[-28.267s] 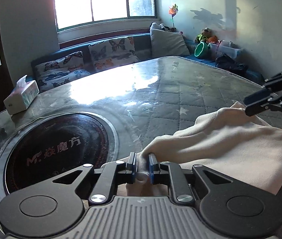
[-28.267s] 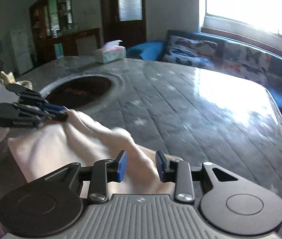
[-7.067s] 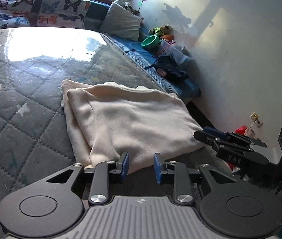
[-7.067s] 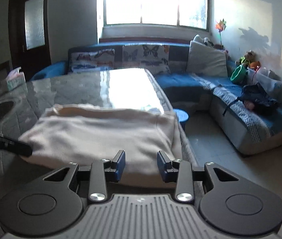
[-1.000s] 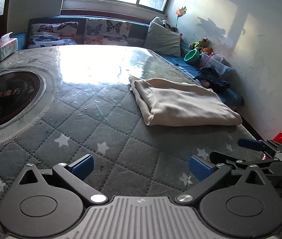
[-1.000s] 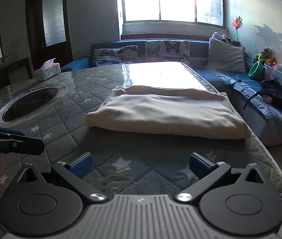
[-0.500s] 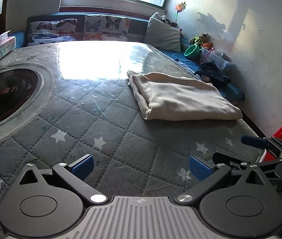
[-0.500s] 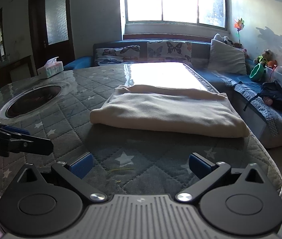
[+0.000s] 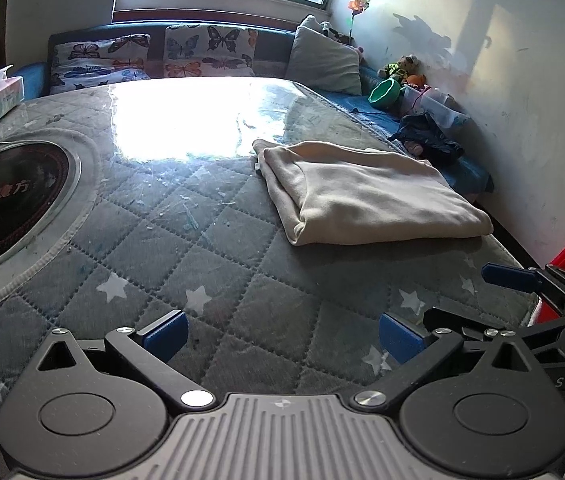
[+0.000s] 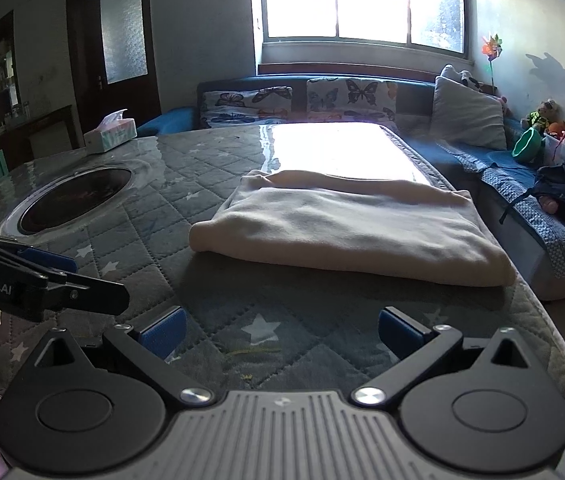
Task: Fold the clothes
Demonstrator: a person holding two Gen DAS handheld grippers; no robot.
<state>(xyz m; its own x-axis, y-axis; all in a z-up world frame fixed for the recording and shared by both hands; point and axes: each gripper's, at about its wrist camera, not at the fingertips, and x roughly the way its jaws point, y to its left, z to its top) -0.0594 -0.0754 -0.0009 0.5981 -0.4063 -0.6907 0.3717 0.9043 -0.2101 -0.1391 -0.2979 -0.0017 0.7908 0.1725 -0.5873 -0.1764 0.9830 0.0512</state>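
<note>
1. We see the large table covered in grey quilted fabric with white stars (image 9: pixel 218 240) filling both wrist views, with a round dark cooktop set into it (image 9: pixel 6 200) on its left part.
2. We find the folded cream-coloured fleece garment (image 9: pixel 366 196) lying flat on the table near its right edge, well ahead of both grippers. It is a neat rectangular stack, its rounded folded edge toward the cameras and looser layers at the far end.
3. Our left gripper (image 9: pixel 282 332) sits low over the near part of the table and points across it toward the sofa. Its blue-padded fingers (image 9: pixel 164 330) are spread wide apart, holding and touching nothing.
4. Our right gripper (image 10: pixel 280 330) is level beside it on the right, aimed straight at the garment's near edge. Its jaws are likewise spread wide, with bare quilt between them.
5. Each gripper shows in the other's view, side by side and apart.
6. A white tissue box (image 10: pixel 110 134) stands at the table's far left corner.
</note>
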